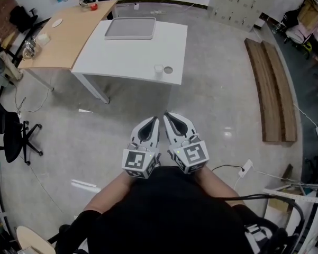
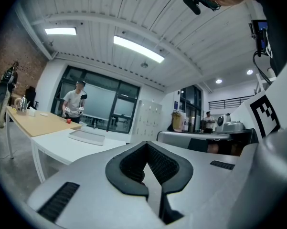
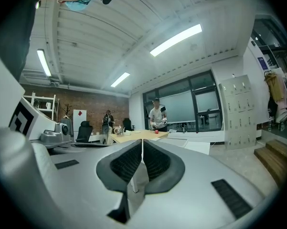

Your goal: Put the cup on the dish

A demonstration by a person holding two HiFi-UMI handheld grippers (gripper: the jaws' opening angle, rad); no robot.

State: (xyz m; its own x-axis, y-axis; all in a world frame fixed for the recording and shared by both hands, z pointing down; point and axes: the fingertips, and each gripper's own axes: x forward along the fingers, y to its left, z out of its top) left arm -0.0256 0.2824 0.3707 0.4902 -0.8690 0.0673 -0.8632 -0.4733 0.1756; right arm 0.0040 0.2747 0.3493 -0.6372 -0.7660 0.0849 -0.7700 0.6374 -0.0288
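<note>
A small white cup [image 1: 158, 69] stands near the front edge of the white table [image 1: 121, 62], with a little round grey dish [image 1: 168, 70] just to its right. Both grippers are held side by side over the floor, well short of the table and pointing toward it. My left gripper [image 1: 155, 119] [image 2: 146, 143] has its jaws closed tip to tip with nothing in them. My right gripper [image 1: 166, 115] [image 3: 142, 140] is likewise shut and empty. Neither gripper view shows the cup or the dish.
A grey tray [image 1: 130, 28] [image 2: 87, 137] lies at the white table's far side. A wooden table [image 1: 69, 30] adjoins on the left, with a person [image 2: 72, 104] standing behind it. Wooden planks [image 1: 272, 89] lie on the floor to the right, and an office chair [image 1: 13, 136] stands at the left.
</note>
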